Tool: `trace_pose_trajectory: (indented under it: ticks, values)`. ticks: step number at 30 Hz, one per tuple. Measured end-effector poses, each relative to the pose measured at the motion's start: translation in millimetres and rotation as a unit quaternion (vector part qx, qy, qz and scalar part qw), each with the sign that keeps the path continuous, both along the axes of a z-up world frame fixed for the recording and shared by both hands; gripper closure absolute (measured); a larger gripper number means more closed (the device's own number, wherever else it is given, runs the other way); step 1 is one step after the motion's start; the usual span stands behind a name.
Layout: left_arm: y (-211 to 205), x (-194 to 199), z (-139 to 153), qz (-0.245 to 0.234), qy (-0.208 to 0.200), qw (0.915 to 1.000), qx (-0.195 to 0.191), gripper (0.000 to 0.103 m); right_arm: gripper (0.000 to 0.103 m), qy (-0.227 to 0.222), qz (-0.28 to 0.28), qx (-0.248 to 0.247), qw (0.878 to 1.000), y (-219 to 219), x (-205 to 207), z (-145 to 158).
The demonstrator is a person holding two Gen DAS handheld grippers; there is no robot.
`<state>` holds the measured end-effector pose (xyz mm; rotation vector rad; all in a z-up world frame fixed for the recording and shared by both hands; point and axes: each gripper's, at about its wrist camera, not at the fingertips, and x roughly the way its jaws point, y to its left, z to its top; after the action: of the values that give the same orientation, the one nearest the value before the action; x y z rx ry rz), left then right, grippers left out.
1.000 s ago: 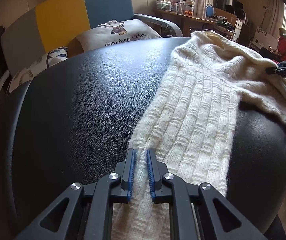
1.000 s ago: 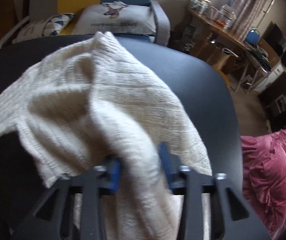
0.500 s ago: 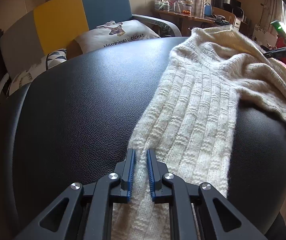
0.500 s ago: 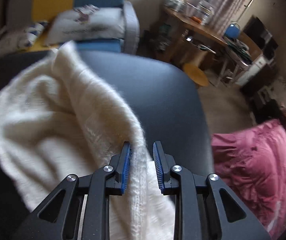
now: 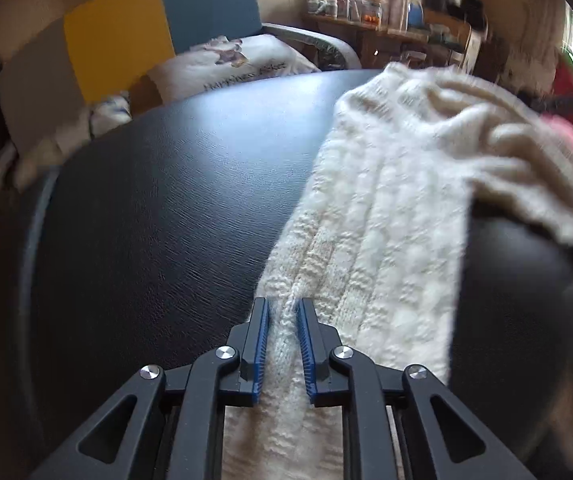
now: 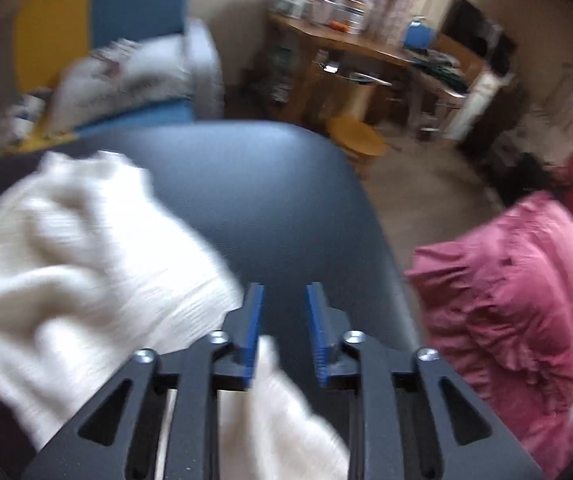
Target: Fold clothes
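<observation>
A black, leather-grained worktop [image 5: 158,216] with rounded corners carries a cream ribbed knit sweater [image 5: 378,240], and its left half lies bare. In the left wrist view the sweater runs as a long band from the near edge up toward the far right corner, where it bunches into loose folds that spill toward the right edge. The left gripper [image 5: 282,308] sits at the near edge over the sweater's left border; a raised ridge of knit stands between the blue pads and both of them touch it, while the jaws are opening slightly. Beyond the far edge stand a sofa [image 5: 158,32] with yellow and blue back panels and a printed white cushion [image 5: 238,64], and further right a cluttered wooden desk [image 5: 386,28]. In the right wrist view, which is blurred, the sweater [image 6: 86,264] lies heaped on the left part of the worktop [image 6: 278,200], and a strip of it trails down under the right gripper [image 6: 284,300]. That strip lies against the inner face of the left blue pad, well clear of the right pad; the tips stand over dark worktop with a plain gap between them, and these jaws are opening with no grip on the knit. Off the worktop's right edge lies a crumpled pink-red cloth [image 6: 518,304], with a small round wooden stool [image 6: 358,140] on the floor past the far right corner.
</observation>
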<state>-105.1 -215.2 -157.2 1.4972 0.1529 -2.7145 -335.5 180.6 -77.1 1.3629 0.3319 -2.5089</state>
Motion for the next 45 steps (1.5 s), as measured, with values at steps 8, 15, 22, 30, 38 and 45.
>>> trace_pose_trajectory:
  ticks: [8, 15, 22, 30, 38, 45]
  values:
    - [14.8, 41.4, 24.1, 0.016, 0.038, 0.9966, 0.071, 0.087, 0.043, -0.044, 0.212, -0.060, 0.974, -63.2, 124.7, 13.5]
    - [17.0, 60.3, 1.6, 0.032, -0.005, 0.9992, 0.022, 0.087, 0.043, -0.103, 0.175, -0.023, 0.979, -100.9, 114.4, -58.7]
    - [0.0, 69.6, -6.4, 0.043, 0.008, 0.9987, 0.027, 0.087, 0.041, -0.146, 0.150, -0.034, 0.977, -108.8, 116.0, -84.4]
    - [-37.6, 63.9, 17.8, 0.117, 0.000, 0.9928, 0.027, 0.088, 0.033, -0.179, 0.170, -0.104, 0.963, -131.2, 136.1, -79.6]
    - [45.7, 44.7, 58.0, -0.005, 0.046, 0.9809, 0.189, 0.088, 0.033, -0.093, 0.171, -0.082, 0.977, -58.1, 144.8, -7.8]
    - [140.6, -25.6, 28.1, -0.058, -0.010, 0.9697, 0.237, 0.084, 0.033, -0.074, 0.132, 0.003, 0.988, -8.1, 139.4, -30.3]
